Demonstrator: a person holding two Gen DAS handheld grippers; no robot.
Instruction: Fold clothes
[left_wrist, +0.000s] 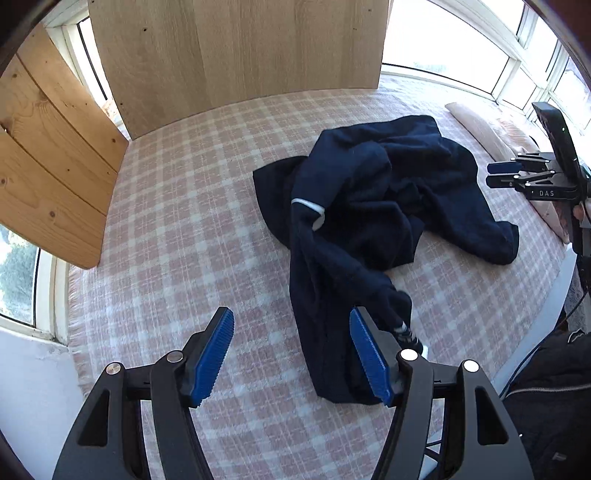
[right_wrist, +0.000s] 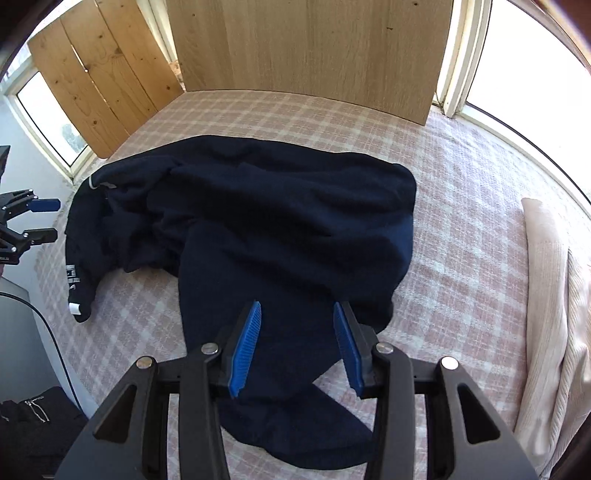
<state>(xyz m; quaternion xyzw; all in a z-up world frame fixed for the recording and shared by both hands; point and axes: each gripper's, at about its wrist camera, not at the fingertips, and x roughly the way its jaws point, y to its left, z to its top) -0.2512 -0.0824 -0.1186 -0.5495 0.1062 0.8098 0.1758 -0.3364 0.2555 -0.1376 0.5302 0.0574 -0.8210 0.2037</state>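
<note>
Nearest us, our left gripper (left_wrist: 291, 356) hangs with its blue pads spread wide over the checked bedcover (left_wrist: 177, 229), nothing between them, the dark navy garment (left_wrist: 373, 206) just beside its right pad. Our right gripper (right_wrist: 297, 347) stands narrower above a flat lobe of that garment, pads not pressing it. The garment lies crumpled mid-bed, near the wooden headboard (right_wrist: 306, 48), a pale pillow (right_wrist: 550, 295) along the bed's right edge

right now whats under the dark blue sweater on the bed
The sweater lies crumpled on a pink and white checked blanket, which shows all around it. Its own folds overlap, one sleeve over the body. Anything else beneath the pile is covered and cannot be seen.
</note>
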